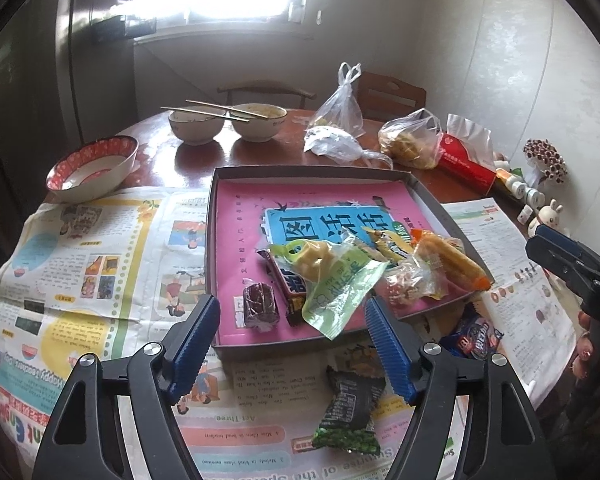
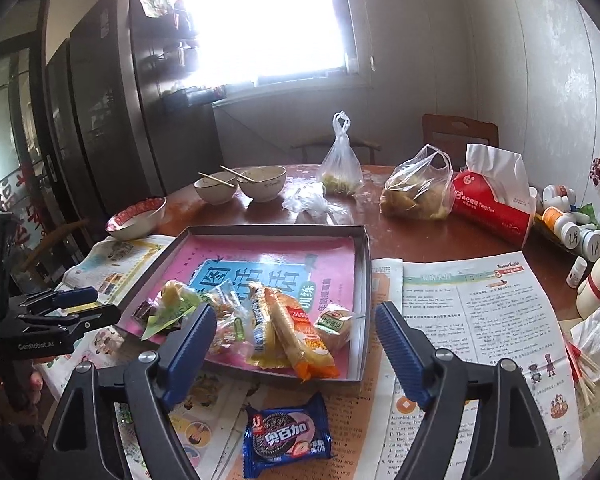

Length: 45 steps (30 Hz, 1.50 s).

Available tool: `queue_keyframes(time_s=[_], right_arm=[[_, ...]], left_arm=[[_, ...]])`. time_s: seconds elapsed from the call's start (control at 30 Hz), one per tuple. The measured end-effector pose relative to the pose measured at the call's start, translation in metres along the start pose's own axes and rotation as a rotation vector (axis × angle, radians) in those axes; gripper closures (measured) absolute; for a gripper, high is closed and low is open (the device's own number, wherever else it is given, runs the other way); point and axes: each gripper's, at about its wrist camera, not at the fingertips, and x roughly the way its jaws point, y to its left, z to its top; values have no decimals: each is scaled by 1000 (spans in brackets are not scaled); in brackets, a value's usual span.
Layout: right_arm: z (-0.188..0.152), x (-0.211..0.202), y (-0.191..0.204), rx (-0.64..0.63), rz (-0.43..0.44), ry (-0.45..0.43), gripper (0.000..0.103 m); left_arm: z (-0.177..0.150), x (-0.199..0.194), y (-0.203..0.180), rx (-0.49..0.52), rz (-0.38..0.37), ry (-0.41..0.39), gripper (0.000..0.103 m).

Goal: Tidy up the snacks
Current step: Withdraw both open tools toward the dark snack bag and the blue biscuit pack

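Looking through the left wrist view, going left to right: red bowl (image 1: 92, 168) sitting upper left on the table (image 1: 160, 148), newspaper (image 1: 92, 264) spreading under everything. Left gripper (image 1: 292, 344) hanging wide open at the bottom, gripping nothing, green packet (image 1: 350, 416) lying loose on the paper between its fingers. Tray (image 1: 228, 208) sitting center, snacks piling in its near right corner: dark bar (image 1: 260, 306), pale green pouch (image 1: 336, 292), orange pack (image 1: 452, 260). Blue cookie pack (image 1: 474, 336) lying just outside the tray, lower right. Right gripper (image 1: 548, 240) poking in at the right edge.

Switching to the right wrist view: right gripper (image 2: 296, 344) also gaping wide, pinching nothing, cookie pack (image 2: 286, 438) resting on the paper at bottom center, outside the tray (image 2: 366, 280).
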Motion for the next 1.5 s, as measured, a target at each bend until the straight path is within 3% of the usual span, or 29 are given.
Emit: queue_keyframes(time_s=[0.7,1.5], right_arm=[[-30,-8,14,-35,2,72,21],[-78,30,12,-82,-35,210,21]], left_arm=[[-20,-15,-15,45,-38,25,26],[-52,16,-29,96,-49,142,26]])
